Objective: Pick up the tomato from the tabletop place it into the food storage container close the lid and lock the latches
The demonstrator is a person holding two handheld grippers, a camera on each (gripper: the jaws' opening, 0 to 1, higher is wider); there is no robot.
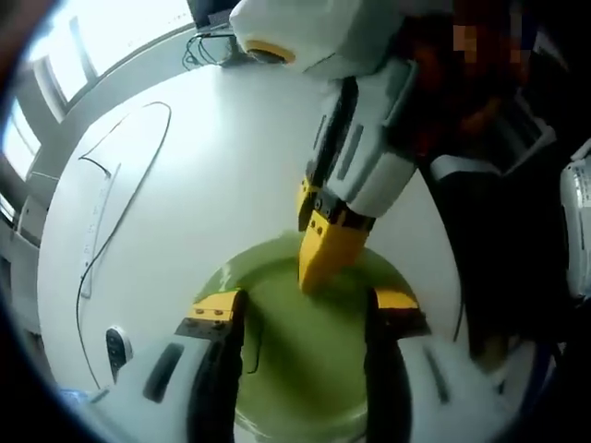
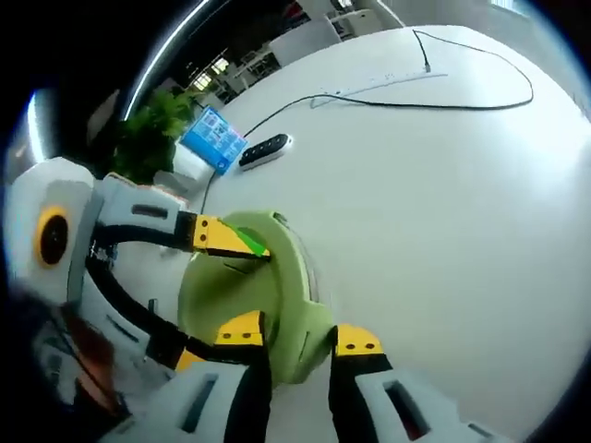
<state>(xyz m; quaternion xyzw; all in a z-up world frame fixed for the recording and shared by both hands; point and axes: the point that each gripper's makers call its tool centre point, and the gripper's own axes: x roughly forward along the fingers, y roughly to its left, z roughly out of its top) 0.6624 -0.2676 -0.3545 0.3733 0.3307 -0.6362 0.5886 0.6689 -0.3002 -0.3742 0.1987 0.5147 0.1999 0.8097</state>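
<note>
The food storage container's green lid [image 1: 305, 369] lies flat below my left gripper [image 1: 307, 309]. Its jaws stand wide open, one on each side above the lid. The lid hides what is inside. My right gripper [image 1: 323, 254] reaches in from the top, its yellow fingertips [image 1: 329, 242] close together at the lid's far rim. In the right gripper view the round green lid [image 2: 231, 291] sits just ahead. Its pale green latch [image 2: 303, 337] runs down between my right gripper's [image 2: 300, 340] jaws, which pinch it. The left gripper's yellow fingertips [image 2: 220, 235] rest at the lid's far edge.
The white table [image 2: 434, 203] carries a black cable [image 2: 480, 103] and a black oblong device [image 2: 266, 150]. A blue card [image 2: 214, 138] and a green plant [image 2: 157, 134] stand past the table's edge. A person in dark clothes [image 1: 499, 194] stands close behind the right gripper.
</note>
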